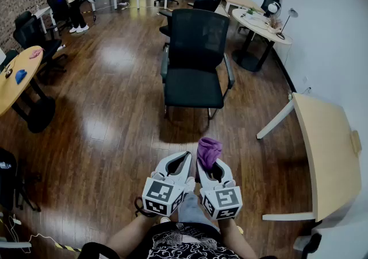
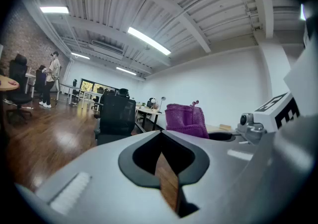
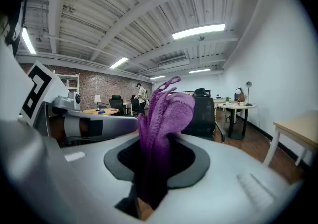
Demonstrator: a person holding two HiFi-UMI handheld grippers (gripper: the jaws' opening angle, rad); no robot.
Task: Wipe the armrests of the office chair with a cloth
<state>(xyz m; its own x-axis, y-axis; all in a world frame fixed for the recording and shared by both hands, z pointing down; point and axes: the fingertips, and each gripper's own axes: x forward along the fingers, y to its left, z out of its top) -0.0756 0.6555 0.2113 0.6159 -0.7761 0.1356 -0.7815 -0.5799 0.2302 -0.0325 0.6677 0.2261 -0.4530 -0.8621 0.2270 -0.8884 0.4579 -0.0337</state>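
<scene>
Right hand-held gripper (image 1: 211, 167) clamped on the purple cloth (image 1: 209, 150), which looks soft, light and floppy and is best pinched at a bunched fold. Left hand-held gripper (image 1: 181, 163) closed, empty. Office chair (image 1: 194, 51) well ahead, armrests (image 1: 229, 72) not yet reached.

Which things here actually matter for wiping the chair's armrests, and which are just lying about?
For the job:
purple cloth, pinched in the right claw
office chair
its armrests

Lying about:
left claw, shut and empty
wooden table
round table with lamp
blue object
</scene>
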